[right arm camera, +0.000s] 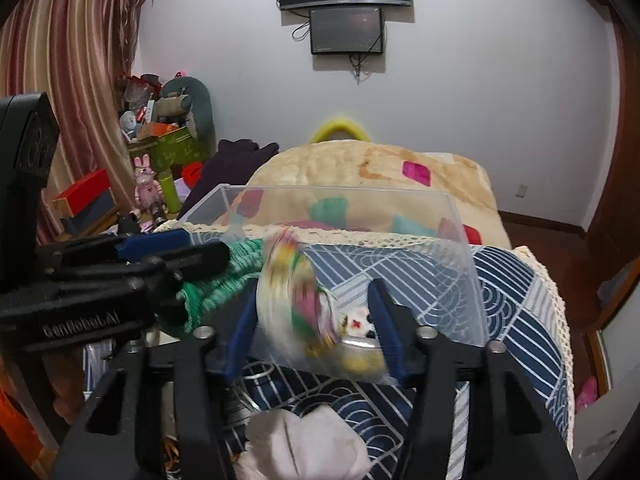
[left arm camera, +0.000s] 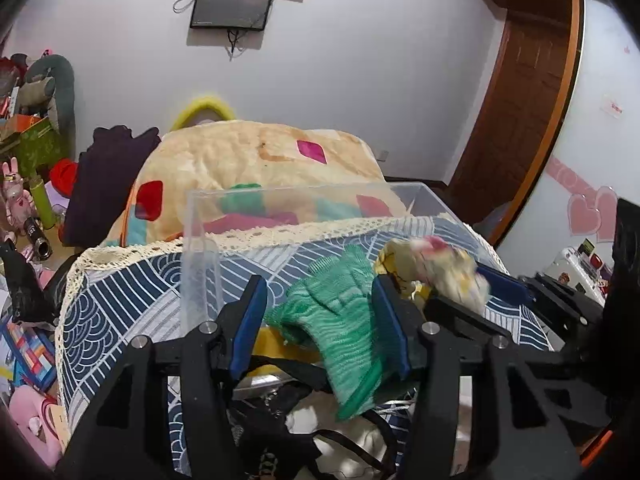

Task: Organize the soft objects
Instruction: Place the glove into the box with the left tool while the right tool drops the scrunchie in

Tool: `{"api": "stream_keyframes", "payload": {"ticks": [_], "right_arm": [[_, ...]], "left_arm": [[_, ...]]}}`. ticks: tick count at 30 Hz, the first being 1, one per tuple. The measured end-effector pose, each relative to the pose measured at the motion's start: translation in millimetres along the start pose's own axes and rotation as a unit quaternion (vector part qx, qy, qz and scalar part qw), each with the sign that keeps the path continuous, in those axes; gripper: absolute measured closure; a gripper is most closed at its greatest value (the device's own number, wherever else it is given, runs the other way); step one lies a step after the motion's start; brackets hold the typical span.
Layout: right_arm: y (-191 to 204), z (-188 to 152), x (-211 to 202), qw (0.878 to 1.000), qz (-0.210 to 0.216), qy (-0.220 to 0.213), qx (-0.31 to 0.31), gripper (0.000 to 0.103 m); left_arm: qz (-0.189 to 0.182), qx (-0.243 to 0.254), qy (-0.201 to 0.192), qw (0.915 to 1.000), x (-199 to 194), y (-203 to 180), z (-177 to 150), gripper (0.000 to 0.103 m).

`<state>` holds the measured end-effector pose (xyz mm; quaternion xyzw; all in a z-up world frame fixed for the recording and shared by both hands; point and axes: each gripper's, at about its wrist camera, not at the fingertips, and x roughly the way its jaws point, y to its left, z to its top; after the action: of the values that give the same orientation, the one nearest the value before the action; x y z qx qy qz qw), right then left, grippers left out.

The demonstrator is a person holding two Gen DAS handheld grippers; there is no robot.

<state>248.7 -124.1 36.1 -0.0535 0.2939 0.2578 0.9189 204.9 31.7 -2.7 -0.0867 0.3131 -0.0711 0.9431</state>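
A clear plastic box [left arm camera: 200, 248] stands on a blue patterned cloth; it also shows in the right wrist view [right arm camera: 460, 248]. A green knitted glove [left arm camera: 340, 320] lies between the wide-apart fingers of my left gripper [left arm camera: 320, 300], draped against the right finger; it also shows in the right wrist view [right arm camera: 216, 284]. My right gripper [right arm camera: 316, 300] is open around a blurred yellow, pink and white soft item [right arm camera: 296, 296], which also shows in the left wrist view [left arm camera: 436, 264]. Whether that item is touching the fingers I cannot tell. A yellow, black and white pile [left arm camera: 304, 412] lies below.
A beige quilt with coloured patches [left arm camera: 256, 160] is heaped behind the box. Dark clothes [left arm camera: 104, 176] and a cluttered side table [right arm camera: 160, 148] stand at the left. A white soft item [right arm camera: 304, 444] lies near the front. A wooden door [left arm camera: 520, 92] is at the right.
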Motion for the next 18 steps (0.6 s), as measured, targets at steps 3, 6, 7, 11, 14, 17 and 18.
{"api": "stream_keyframes", "payload": {"ticks": [3,6,7,11,14,17,18], "right_arm": [[-1.4,-2.2,-5.0,1.000,0.004,-0.005,0.004,0.051],[-4.2,-2.1,-11.2,1.000,0.007,-0.013,0.010,0.051],[-4.8,-1.7,-12.9,1.000,0.007,-0.014,0.011,0.050],[-4.6,-3.0,-23.7,1.000,0.007,-0.023,0.009,0.048],[-5.9,-4.1,-31.8,0.999,0.003,-0.034,0.009,0.041],[-4.7,-6.2,-40.2,0.999,-0.005,-0.044,0.003,0.038],[-4.5,-7.9,-42.6,0.999,-0.007,-0.046,0.001,0.037]], "left_arm": [[0.011,0.012,-0.008,0.9998,-3.9,-1.8,3.1,0.046],[0.013,0.017,-0.015,0.9996,-9.7,-3.8,5.6,0.046],[0.014,0.020,-0.018,0.9995,-12.4,-4.3,6.0,0.045],[0.020,0.030,-0.029,0.9989,-23.4,-5.4,3.3,0.042],[0.015,0.033,-0.034,0.9988,-33.3,-6.6,-4.5,0.038],[0.012,0.042,-0.037,0.9984,-43.4,-9.4,-17.5,0.036],[0.011,0.043,-0.037,0.9983,-46.0,-9.7,-21.5,0.035]]}}
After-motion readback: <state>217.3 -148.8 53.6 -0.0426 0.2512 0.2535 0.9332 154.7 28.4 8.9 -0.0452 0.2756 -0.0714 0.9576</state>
